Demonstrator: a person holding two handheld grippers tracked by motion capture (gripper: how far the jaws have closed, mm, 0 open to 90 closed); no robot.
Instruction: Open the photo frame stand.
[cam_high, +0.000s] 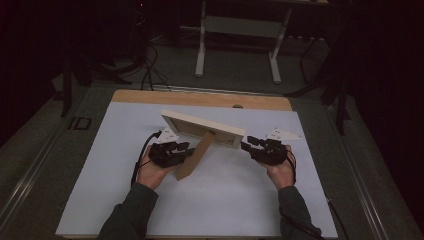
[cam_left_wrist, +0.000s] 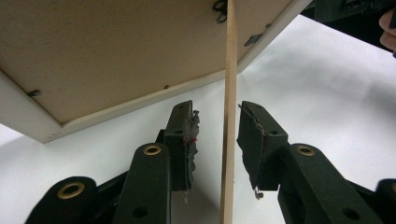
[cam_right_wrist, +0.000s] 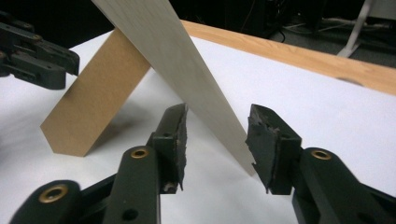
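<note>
- Picture frame (cam_high: 202, 127) stands mid-table on its prop leg (cam_high: 194, 156); you're standing it up, left gripper (cam_high: 181, 152) at its 7 o'clock, right gripper (cam_high: 248, 144) at 3.
- Left gripper view: jaws released, straddling the leg (cam_left_wrist: 229, 140) without touching.
- Right gripper view: jaws parted around the frame's edge (cam_right_wrist: 187, 79), not clamped; next, back both away gently.

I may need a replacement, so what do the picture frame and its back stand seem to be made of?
Picture frame: probably wood or wood composite, painted matt cream, with faint grain on its edge. Back stand: looks like thin brown fibreboard, flat, unpainted and dull, the same as the backing board held in by small metal tabs.
</note>
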